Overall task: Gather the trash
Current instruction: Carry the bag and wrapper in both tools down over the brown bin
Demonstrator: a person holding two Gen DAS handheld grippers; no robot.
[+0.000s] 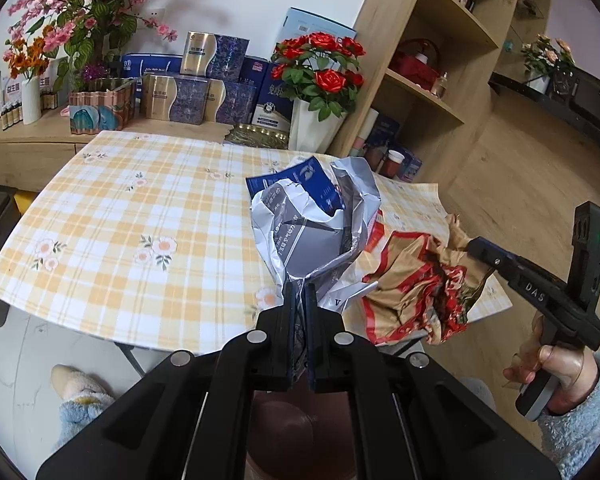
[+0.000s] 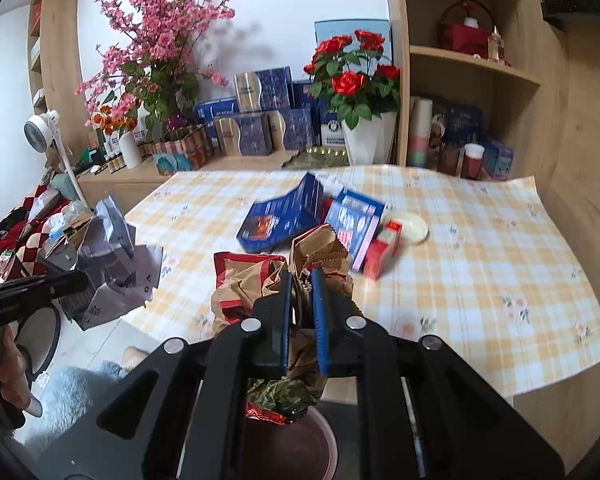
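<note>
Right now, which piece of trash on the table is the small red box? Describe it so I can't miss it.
On the checked table, look right of the blue boxes. The red box lies touching a white dish. It is the only small red carton there; its neighbours are blue.

Crumpled silver bag (image 1: 316,224), brown-red wrapper (image 2: 316,252), both lifted

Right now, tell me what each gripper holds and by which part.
Left gripper pinches the crumpled silver bag at its lower end. Right gripper clamps the brown-and-red paper bag by its bunched top.

Two wrist fisheyes, table (image 1: 112,216) shared
</note>
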